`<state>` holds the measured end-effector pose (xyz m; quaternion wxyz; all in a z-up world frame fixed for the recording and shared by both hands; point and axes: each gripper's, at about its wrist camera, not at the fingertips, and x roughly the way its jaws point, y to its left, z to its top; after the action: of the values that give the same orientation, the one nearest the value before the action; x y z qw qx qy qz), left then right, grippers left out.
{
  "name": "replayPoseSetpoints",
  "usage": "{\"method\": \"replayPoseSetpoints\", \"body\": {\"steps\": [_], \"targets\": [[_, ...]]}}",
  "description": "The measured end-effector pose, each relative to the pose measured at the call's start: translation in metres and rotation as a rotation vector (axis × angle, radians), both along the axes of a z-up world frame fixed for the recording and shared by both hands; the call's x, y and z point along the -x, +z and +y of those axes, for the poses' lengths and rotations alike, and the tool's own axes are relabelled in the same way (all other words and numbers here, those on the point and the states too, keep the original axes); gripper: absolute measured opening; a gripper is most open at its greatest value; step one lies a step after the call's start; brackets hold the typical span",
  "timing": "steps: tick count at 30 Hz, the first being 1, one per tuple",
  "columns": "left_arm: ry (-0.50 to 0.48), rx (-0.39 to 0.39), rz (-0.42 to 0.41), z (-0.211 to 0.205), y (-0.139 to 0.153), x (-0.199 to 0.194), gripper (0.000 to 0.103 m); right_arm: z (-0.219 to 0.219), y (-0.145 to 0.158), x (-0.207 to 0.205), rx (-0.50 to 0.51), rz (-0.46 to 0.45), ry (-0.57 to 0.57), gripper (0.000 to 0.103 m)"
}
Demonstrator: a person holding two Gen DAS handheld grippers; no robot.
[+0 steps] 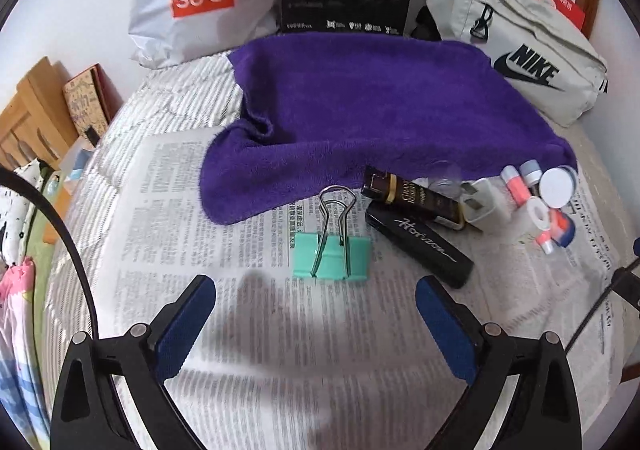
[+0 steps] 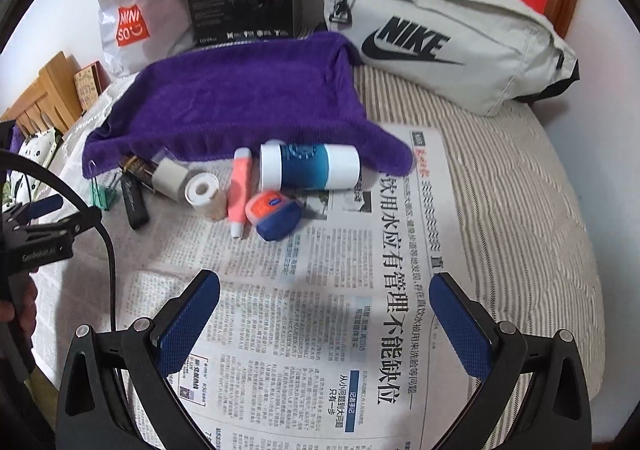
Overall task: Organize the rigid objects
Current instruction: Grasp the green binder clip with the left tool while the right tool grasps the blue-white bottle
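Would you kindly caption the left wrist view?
Open left claw faces a green binder clip on newspaper.

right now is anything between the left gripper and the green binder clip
Nothing visible. The left gripper is open, and only bare newspaper lies between its fingers and the green binder clip. The black Horizon case lies off to the clip's right.

Left gripper (image 1: 316, 290) hovers low, jaws spread wide, nothing between the blue pads (image 1: 186, 326) — fingers angled forward and slightly down. Right gripper (image 2: 325, 286) likewise gaping and empty, held level with it. A hand (image 2: 22, 302) grips the left tool's handle, partly visible at the right wrist view's edge.
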<state>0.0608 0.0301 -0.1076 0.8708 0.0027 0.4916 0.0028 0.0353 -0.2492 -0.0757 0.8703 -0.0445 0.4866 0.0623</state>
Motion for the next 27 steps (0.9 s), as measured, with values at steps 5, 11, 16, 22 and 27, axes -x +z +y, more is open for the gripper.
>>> {"method": "replayPoseSetpoints", "body": {"steps": [5,11,16,22,27], "targets": [[-0.025,-0.013,-0.004,0.002,-0.013,-0.009,0.092,-0.004,-0.009,-0.005,0.009,0.02,-0.004,0.103],[-0.035,0.009,-0.06,0.009,-0.012,-0.009,0.07,-0.01,-0.018,-0.015,0.008,0.051,-0.021,0.103],[-0.09,0.028,-0.097,0.008,-0.01,-0.003,0.039,-0.016,-0.018,-0.022,-0.008,0.028,-0.035,0.103],[-0.104,0.02,-0.128,0.006,-0.01,0.002,0.039,-0.015,-0.016,-0.046,-0.042,-0.013,-0.029,0.103],[-0.109,0.019,-0.134,0.006,-0.01,0.002,0.039,-0.005,-0.015,-0.07,-0.152,-0.018,0.016,0.103]]}}
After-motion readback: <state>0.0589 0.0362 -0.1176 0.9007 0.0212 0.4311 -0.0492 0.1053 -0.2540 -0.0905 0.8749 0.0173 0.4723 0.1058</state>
